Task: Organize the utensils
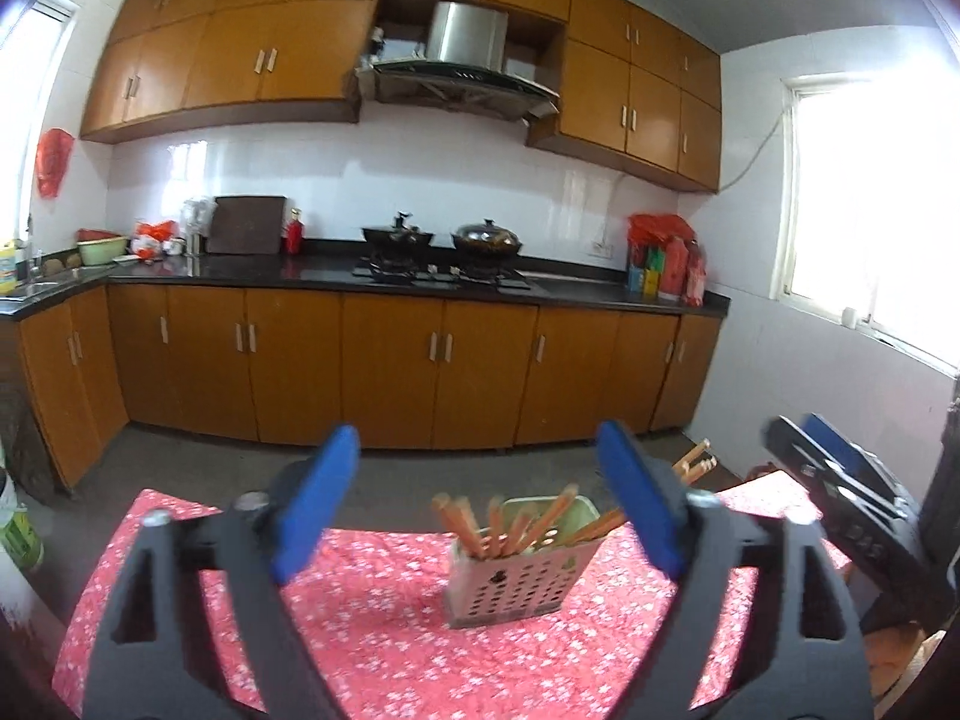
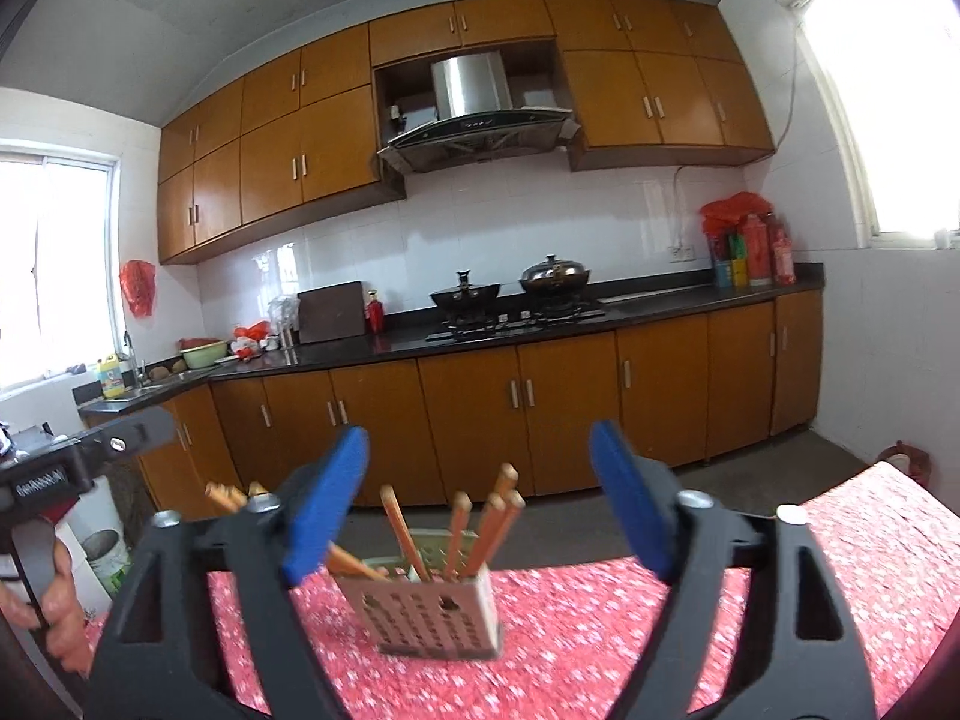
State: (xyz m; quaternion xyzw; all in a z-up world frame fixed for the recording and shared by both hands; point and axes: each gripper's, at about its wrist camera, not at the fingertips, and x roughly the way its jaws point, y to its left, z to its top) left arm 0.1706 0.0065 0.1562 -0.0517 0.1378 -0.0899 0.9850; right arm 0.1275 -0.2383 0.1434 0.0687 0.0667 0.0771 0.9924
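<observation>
In the left wrist view the left gripper (image 1: 477, 501) is spread wide and empty before the perforated holder (image 1: 519, 573) with chopsticks (image 1: 510, 528) on the floral tablecloth (image 1: 372, 630), and in the right wrist view the right gripper (image 2: 480, 501) is likewise wide and empty, so probably the approach is in hand, and next comes closing on one item.

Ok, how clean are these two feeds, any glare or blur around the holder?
Left wrist view: window blown out white, holder fairly sharp, cabinets bent by fisheye. Right wrist view: holder and chopsticks smeared by motion blur, both windows overexposed.
</observation>
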